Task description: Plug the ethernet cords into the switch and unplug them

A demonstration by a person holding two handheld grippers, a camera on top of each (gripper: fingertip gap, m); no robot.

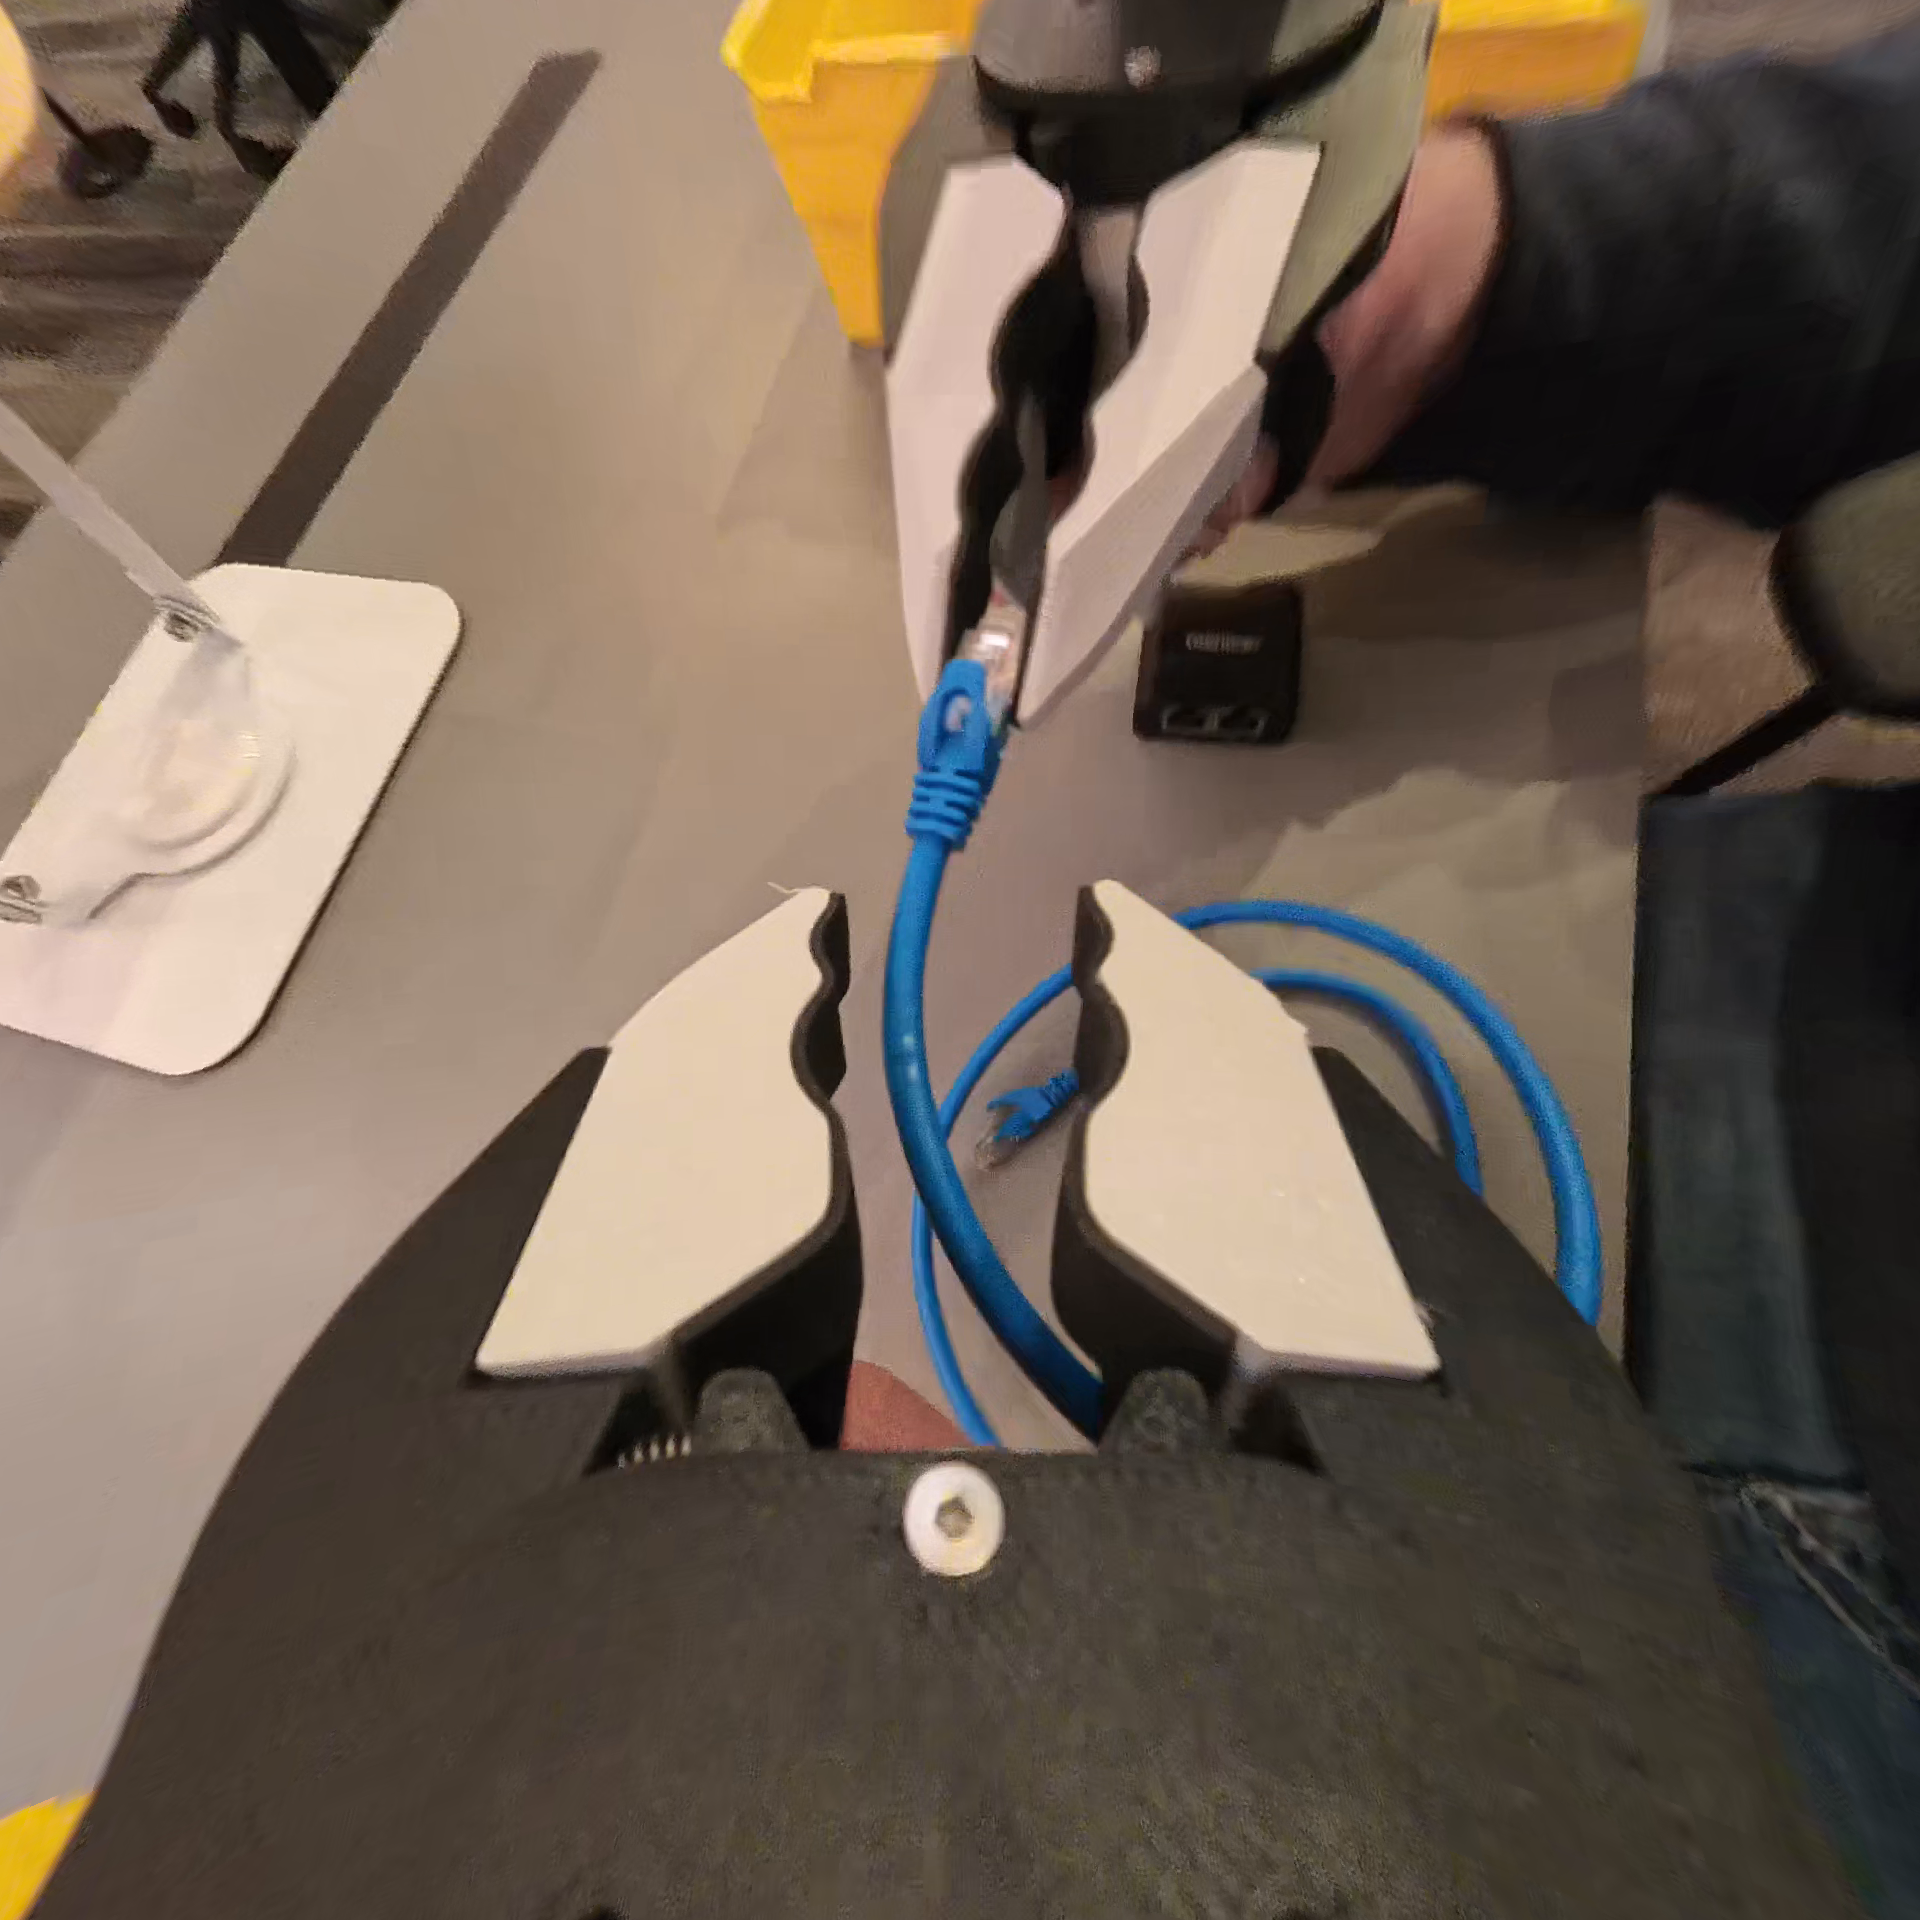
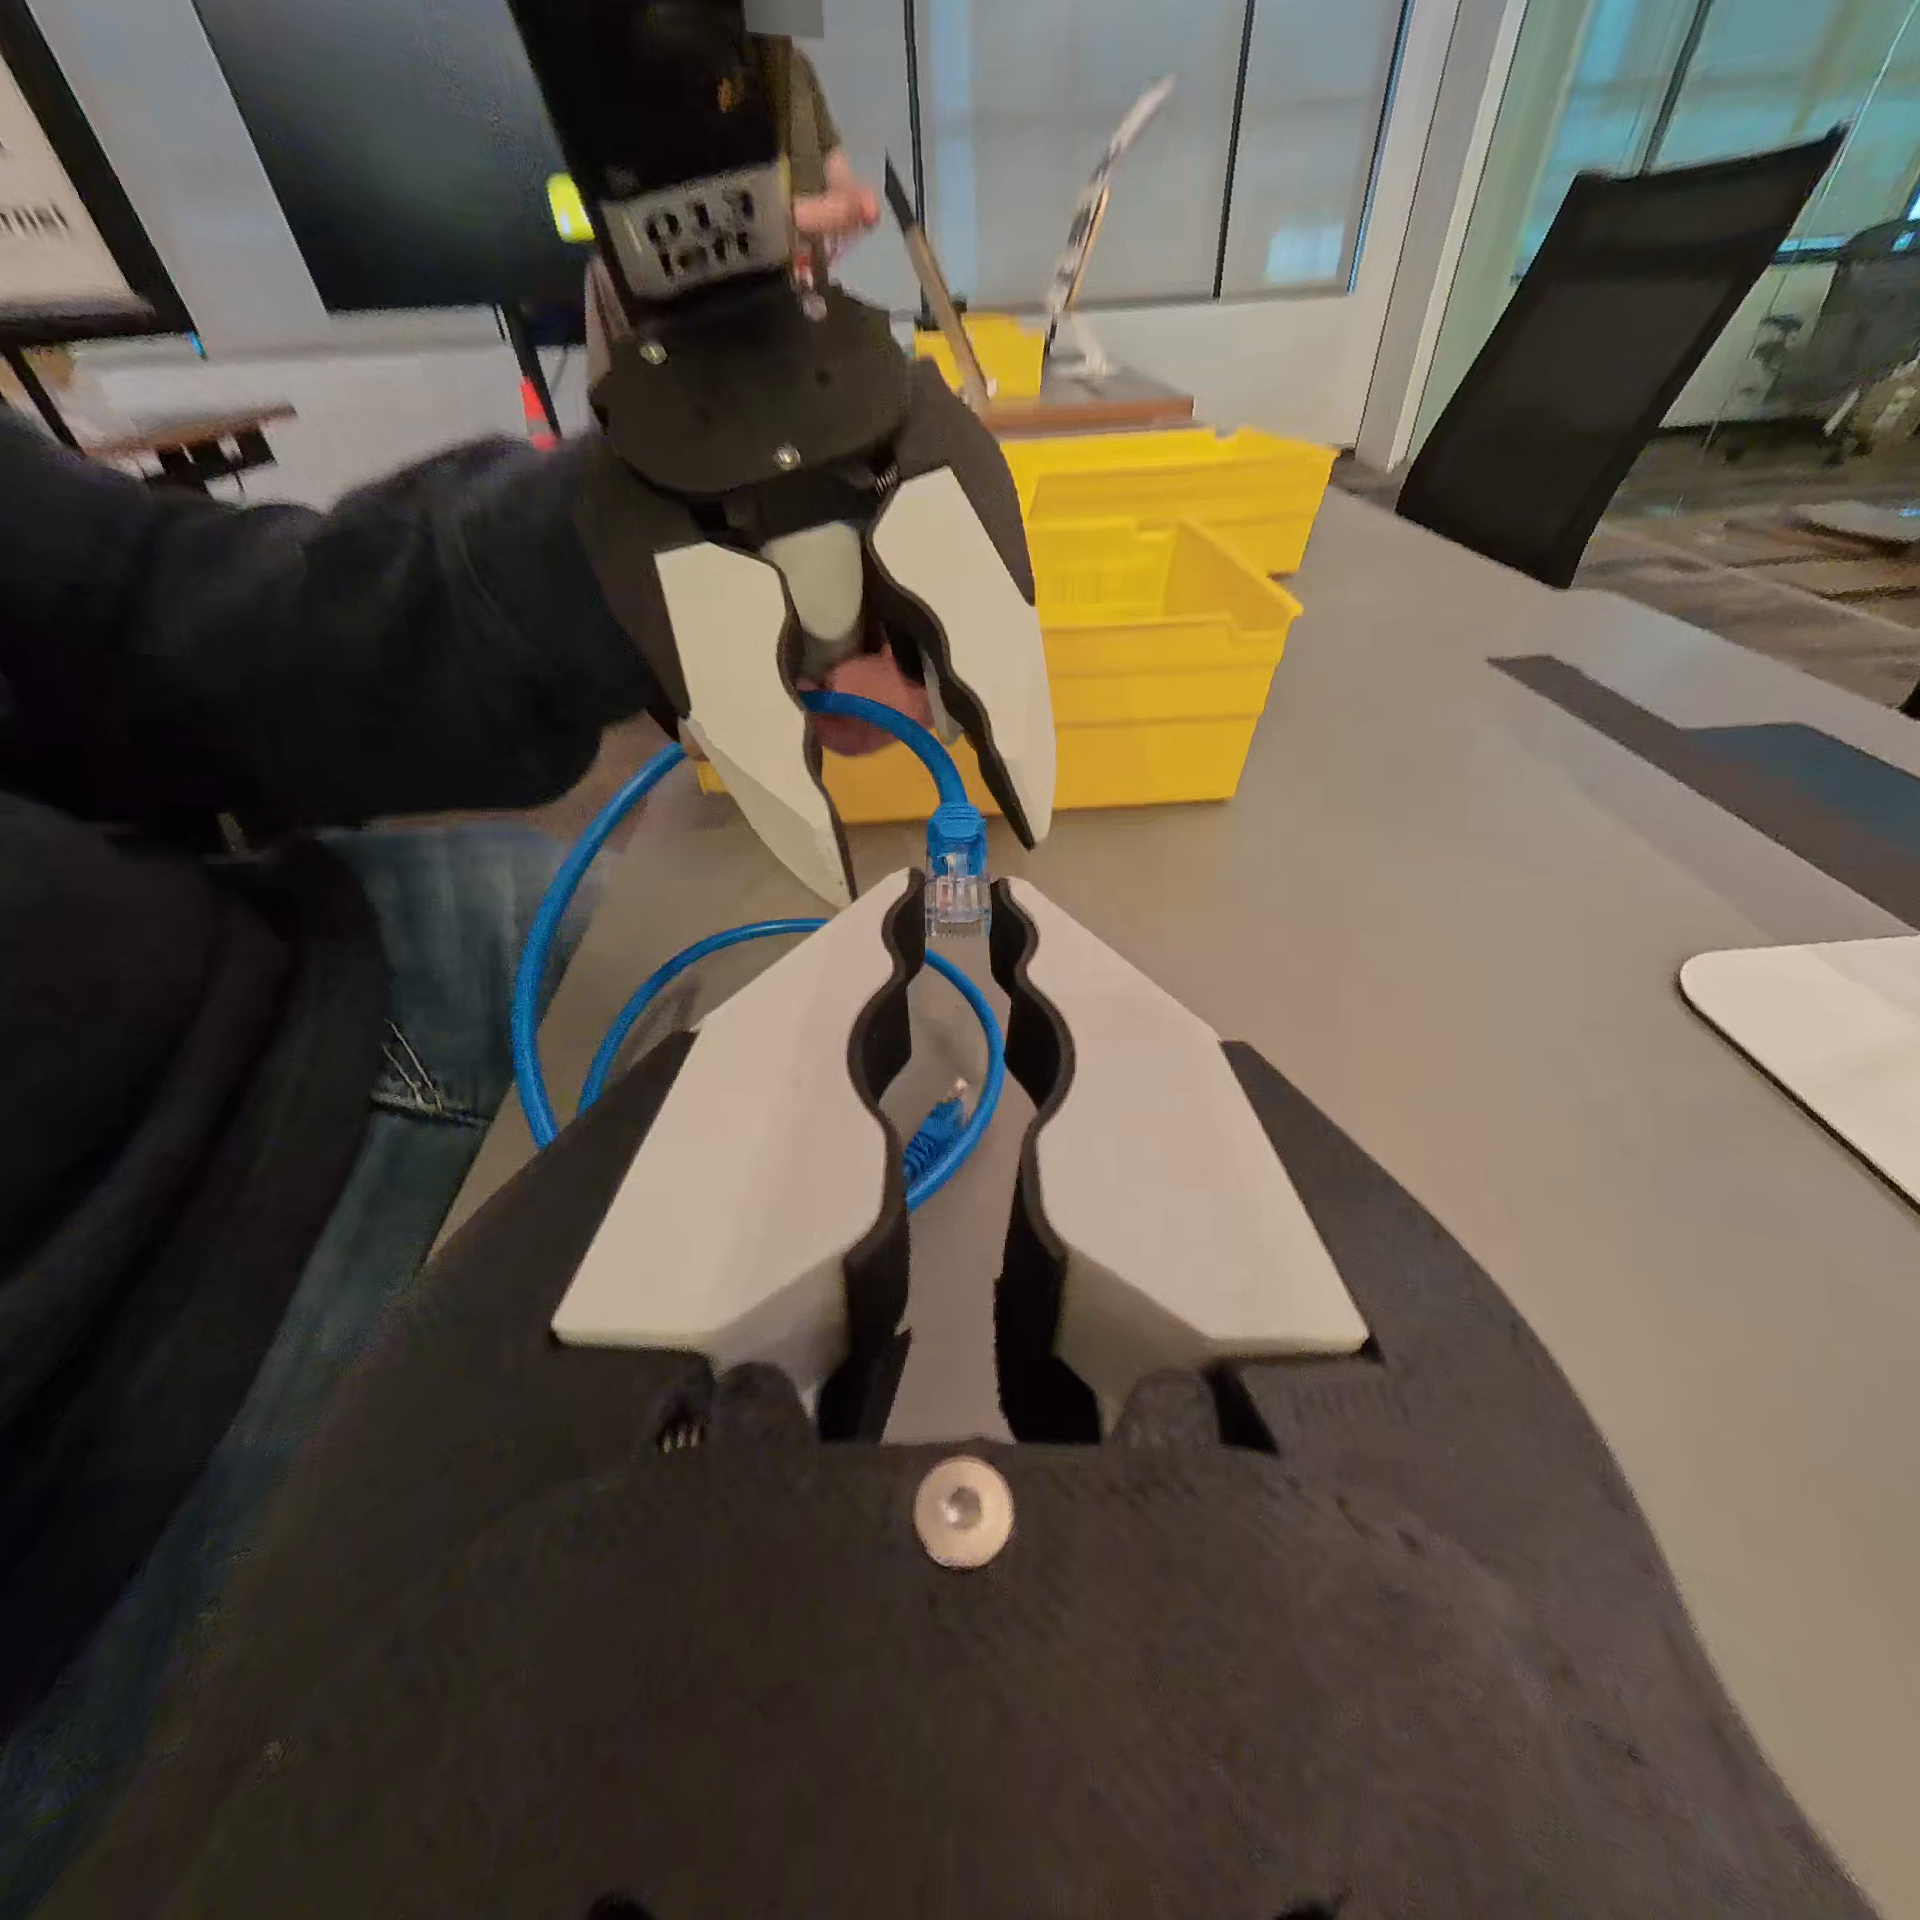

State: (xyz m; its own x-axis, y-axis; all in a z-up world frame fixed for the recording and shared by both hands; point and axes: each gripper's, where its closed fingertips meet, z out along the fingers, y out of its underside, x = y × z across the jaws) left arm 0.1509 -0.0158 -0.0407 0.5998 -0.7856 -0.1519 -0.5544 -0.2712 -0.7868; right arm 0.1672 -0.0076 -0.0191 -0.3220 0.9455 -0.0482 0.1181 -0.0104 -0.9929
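A blue ethernet cord [image 1: 902, 1039] loops on the grey table. My right gripper [image 2: 954, 888] is shut on the cord's clear plug [image 2: 954, 906], held above the table. In the left wrist view the right gripper [image 1: 987, 696] pinches that plug [image 1: 992, 649] above the blue boot [image 1: 951, 769]. My left gripper [image 1: 961, 902] is open, and the cord runs loosely between its fingers. It also shows in the right wrist view [image 2: 935, 847]. The cord's other plug [image 1: 1023, 1117] lies loose on the table. The small black switch [image 1: 1216, 665] sits just right of the held plug, ports facing me.
Yellow bins [image 2: 1153, 665] stand at the back of the table. A white base plate with a stand [image 1: 208, 810] lies at the left. A black chair [image 2: 1600, 343] stands far right. The person's sleeve [image 1: 1704, 291] and jeans [image 2: 436, 956] are by the table edge. Only a small space, under 4 cm, lies between the two pairs of fingers.
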